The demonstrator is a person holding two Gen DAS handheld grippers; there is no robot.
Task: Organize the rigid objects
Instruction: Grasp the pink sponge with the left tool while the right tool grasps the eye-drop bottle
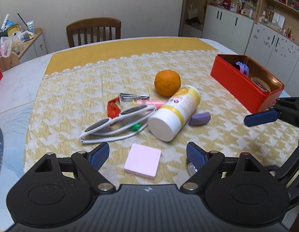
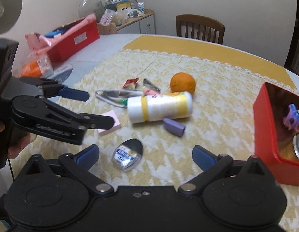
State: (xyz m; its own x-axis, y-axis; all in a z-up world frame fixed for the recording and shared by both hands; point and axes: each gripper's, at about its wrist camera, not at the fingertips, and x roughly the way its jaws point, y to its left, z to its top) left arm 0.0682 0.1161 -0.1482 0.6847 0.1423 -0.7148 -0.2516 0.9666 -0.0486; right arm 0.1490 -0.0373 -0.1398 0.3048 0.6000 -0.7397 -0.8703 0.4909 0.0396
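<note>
My left gripper [image 1: 147, 152] is open and empty, with a pink sticky-note pad [image 1: 142, 160] between its fingers on the cloth. Beyond lie white sunglasses [image 1: 118, 123], a white and yellow bottle [image 1: 174, 114] on its side, an orange [image 1: 167, 82], a purple eraser [image 1: 199, 118], a pink tube [image 1: 149, 102] and a nail clipper [image 1: 134, 97]. My right gripper [image 2: 145, 154] is open and empty over a small oval floss case [image 2: 128, 154]. The red tin [image 2: 265, 127] at the right holds a purple toy [image 2: 291, 116] and a round metal item. The left gripper also shows in the right wrist view [image 2: 97, 108].
A yellow patterned cloth [image 1: 72, 96] covers the table. A red box [image 2: 76, 38] with pink wrapping and a bagged orange item [image 2: 35, 67] sit at the table's far left. A wooden chair [image 1: 93, 31] stands behind. Shelves and cabinets [image 1: 246, 19] line the right wall.
</note>
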